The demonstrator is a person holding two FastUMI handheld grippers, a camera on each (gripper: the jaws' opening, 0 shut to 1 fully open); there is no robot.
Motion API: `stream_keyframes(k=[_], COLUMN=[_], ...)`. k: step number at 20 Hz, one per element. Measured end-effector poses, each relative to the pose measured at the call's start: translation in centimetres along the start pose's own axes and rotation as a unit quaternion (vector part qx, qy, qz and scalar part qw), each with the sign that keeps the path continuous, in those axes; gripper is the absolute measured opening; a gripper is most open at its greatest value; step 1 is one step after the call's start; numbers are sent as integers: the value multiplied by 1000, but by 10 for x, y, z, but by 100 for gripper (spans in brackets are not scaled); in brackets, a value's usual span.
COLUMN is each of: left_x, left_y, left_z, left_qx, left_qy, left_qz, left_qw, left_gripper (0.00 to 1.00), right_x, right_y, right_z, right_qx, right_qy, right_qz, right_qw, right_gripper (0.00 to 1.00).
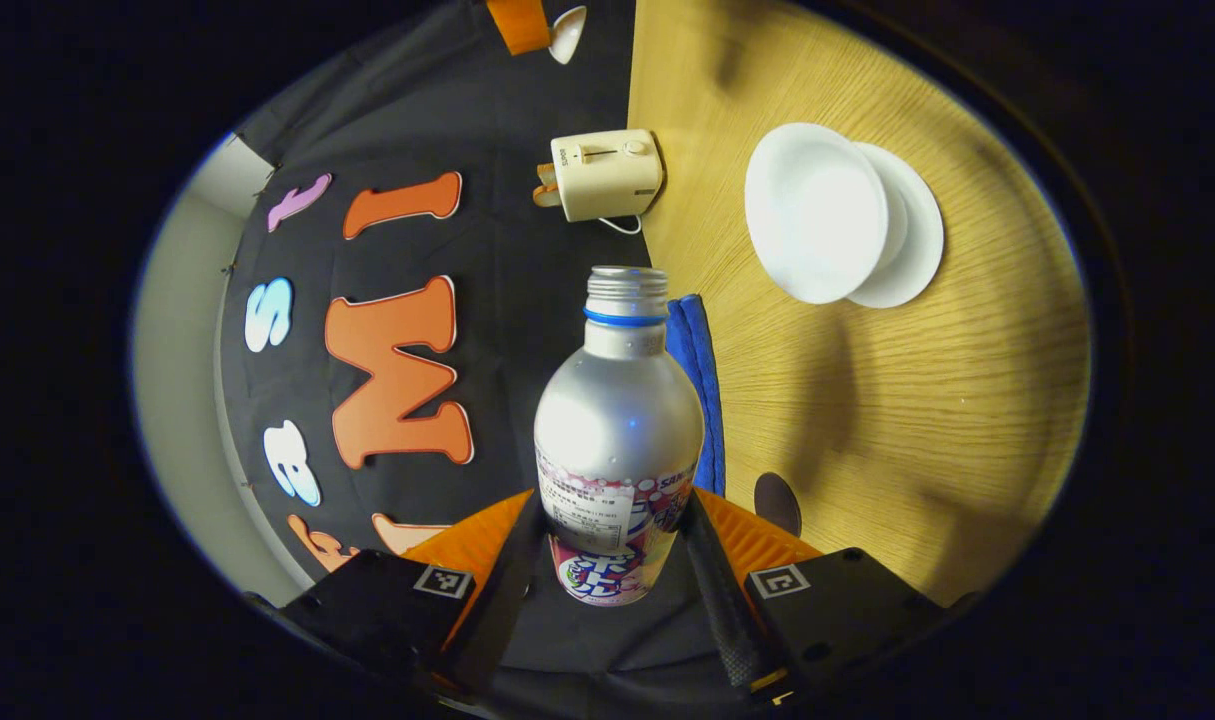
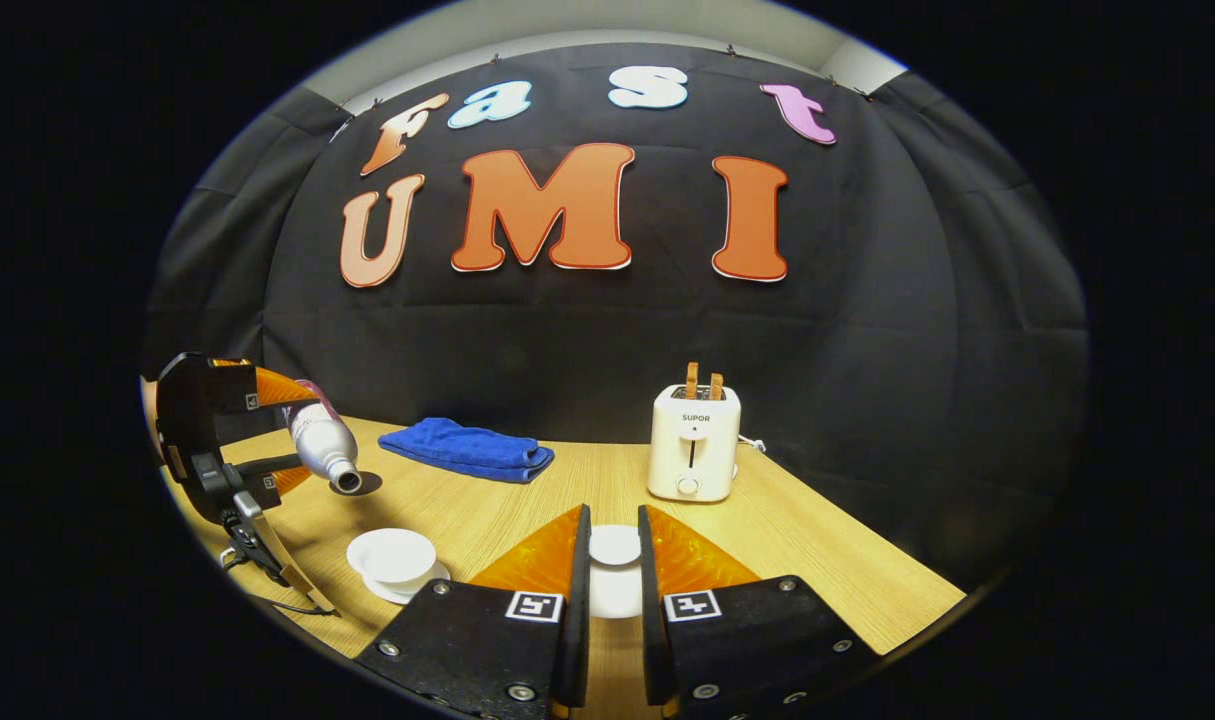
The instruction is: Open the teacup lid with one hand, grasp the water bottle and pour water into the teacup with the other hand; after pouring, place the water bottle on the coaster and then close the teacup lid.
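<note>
Left gripper view: the left claw (image 1: pixel 612 560) is closed on the water bottle (image 1: pixel 617 420), both fingers pressing its labelled lower body. The bottle is uncapped, its open neck at 12 o'clock from the claw. A blue cloth (image 1: pixel 700 380) lies just behind the bottle at 1 o'clock. The teacup (image 1: pixel 817 212), white and lidless, sits on its saucer (image 1: pixel 912 245) at 2 o'clock on the wooden tabletop (image 1: pixel 917 420). A dark round coaster (image 1: pixel 777 503) lies near the claw at 3 o'clock. A cream toaster (image 1: pixel 604 173) stands at 12 o'clock.

Right gripper view: the right claw (image 2: pixel 614 570) stands narrow, gripping the white teacup lid (image 2: pixel 614 545) between its fingers. At 9 o'clock, the bottle (image 2: pixel 324 447) is tilted mouth-down above the tabletop, up and behind the teacup (image 2: pixel 391 555) rather than over it.
</note>
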State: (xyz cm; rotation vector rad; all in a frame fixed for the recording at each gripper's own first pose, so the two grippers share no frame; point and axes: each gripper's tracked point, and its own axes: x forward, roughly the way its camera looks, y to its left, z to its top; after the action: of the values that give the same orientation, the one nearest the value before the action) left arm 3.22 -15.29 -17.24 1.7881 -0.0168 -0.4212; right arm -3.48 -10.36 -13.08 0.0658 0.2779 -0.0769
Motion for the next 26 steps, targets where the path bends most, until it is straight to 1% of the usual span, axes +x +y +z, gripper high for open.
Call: stream_keyframes(k=[2,4,5,8,9,10,11,13,16,17,18,19,21,22,26], left_x=[0,0,0,0,1,0,0,-1,-2,-1,-1,0,1,0,1], left_y=[1,2,1,-5,-5,-4,-5,-4,-1,-1,1,1,2,2,5], left_z=[3,4,4,2,2,1,1,1,4,5,5,6,7,6,5], left_qx=[15,30,37,54,63,70,75,80,90,92,94,95,99,100,109], left_qy=[-5,-9,-9,-7,-5,-6,-6,-7,-10,-11,-12,-13,-14,-14,-12], left_qz=[1,1,-1,-11,-10,-10,-10,-11,-4,-3,-1,0,5,5,9], left_qw=[1000,1000,999,998,998,997,997,997,996,996,996,995,995,995,994], left_gripper=[83,88,86,83,89,85,88,86,85,89,89,88,83,86,86], right_x=[-1,-1,-1,-1,0,1,1,0,0,0,0,0,0,0,-1], right_y=[0,0,0,0,0,0,0,0,0,0,0,-1,-1,-1,-2], right_z=[0,-1,-1,-2,-3,-4,-4,-4,-5,-5,-5,-4,-4,-5,-5], right_qx=[0,0,-1,-3,-5,-6,-6,-5,-4,-4,-3,-3,-3,-3,-1], right_qy=[0,1,2,3,4,5,5,5,6,6,6,6,5,5,8], right_qz=[0,0,1,3,2,3,2,3,2,3,3,3,2,2,1], right_qw=[1000,1000,1000,1000,1000,1000,1000,1000,1000,1000,1000,1000,1000,1000,1000], right_gripper=[23,23,23,23,23,23,23,23,23,23,23,23,23,23,23])
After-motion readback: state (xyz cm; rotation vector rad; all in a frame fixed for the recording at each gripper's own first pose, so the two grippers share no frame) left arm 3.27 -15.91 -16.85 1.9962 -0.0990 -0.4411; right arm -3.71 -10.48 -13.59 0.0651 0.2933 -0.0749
